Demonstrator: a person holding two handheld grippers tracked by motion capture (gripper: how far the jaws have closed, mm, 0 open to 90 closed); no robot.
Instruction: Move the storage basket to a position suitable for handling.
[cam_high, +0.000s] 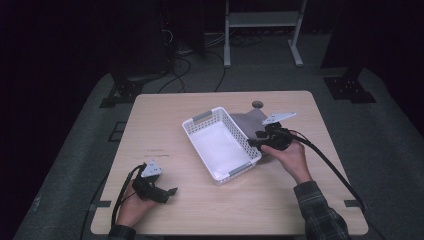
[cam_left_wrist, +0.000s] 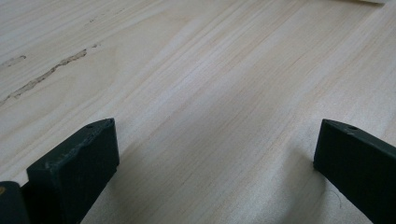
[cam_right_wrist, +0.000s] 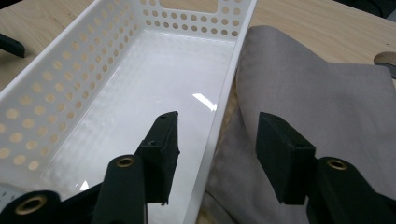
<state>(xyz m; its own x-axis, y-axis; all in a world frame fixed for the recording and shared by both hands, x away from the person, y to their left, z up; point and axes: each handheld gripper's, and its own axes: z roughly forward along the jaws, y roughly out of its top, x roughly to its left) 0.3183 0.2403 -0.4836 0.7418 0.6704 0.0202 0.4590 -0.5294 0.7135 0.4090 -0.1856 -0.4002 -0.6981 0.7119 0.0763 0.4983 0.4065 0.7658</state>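
A white perforated basket (cam_high: 192, 136) with grey handles lies slantwise in the middle of the table, with nothing inside. A grey cloth (cam_high: 250, 121) lies against its right long wall. My right gripper (cam_high: 252, 143) is at that wall, held by a hand in a plaid sleeve. In the right gripper view its jaws (cam_right_wrist: 217, 140) stand apart astride the basket wall (cam_right_wrist: 224, 93), one inside the basket and one over the cloth (cam_right_wrist: 317, 102), with gaps on both sides. My left gripper (cam_high: 170, 194) rests open on bare wood at the front left, nothing between its fingers (cam_left_wrist: 215, 154).
The light wooden table (cam_high: 165, 125) has a scuffed streak (cam_left_wrist: 46, 74) near the left gripper and a round hole (cam_high: 257, 104) behind the cloth. Cables trail from both grippers over the front edge. Beyond the table are a dark floor, stands and a metal frame.
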